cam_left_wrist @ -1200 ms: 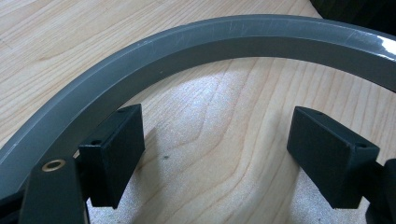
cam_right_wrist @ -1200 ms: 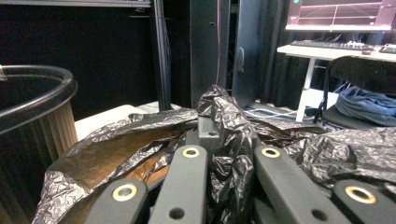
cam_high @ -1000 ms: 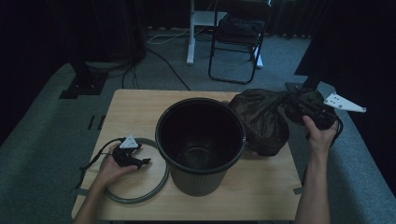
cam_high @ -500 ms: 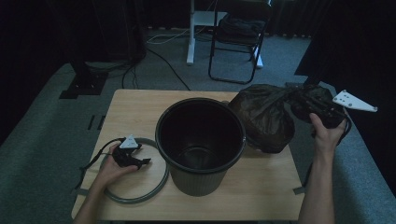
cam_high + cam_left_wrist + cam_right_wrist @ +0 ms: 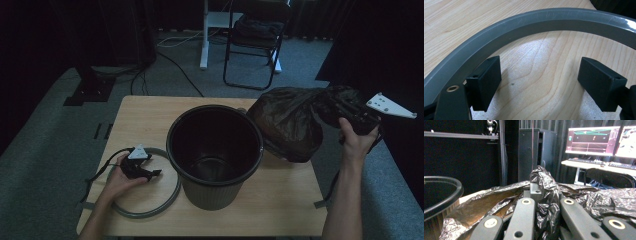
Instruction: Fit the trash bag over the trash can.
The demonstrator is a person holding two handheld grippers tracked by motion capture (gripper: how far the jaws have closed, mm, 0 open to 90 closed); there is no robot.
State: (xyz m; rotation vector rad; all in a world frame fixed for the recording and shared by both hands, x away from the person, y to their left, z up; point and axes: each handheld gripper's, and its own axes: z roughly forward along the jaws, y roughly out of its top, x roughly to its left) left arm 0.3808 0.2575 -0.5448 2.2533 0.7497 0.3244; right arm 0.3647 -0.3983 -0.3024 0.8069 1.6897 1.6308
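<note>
At the right edge of the table, the right gripper is holding a crumpled black plastic bag off the surface, beside the black bin; in the right gripper view its jaws are sitting closed, pinching a gathered fold of the bag between them, with the bin's rim showing at left. At the near left corner, the left gripper is resting low inside the grey ring lying flat on the wood. Its jaws are standing wide apart, with bare tabletop between them, one pad sitting just beside the ring's inner edge; contact cannot be told.
</note>
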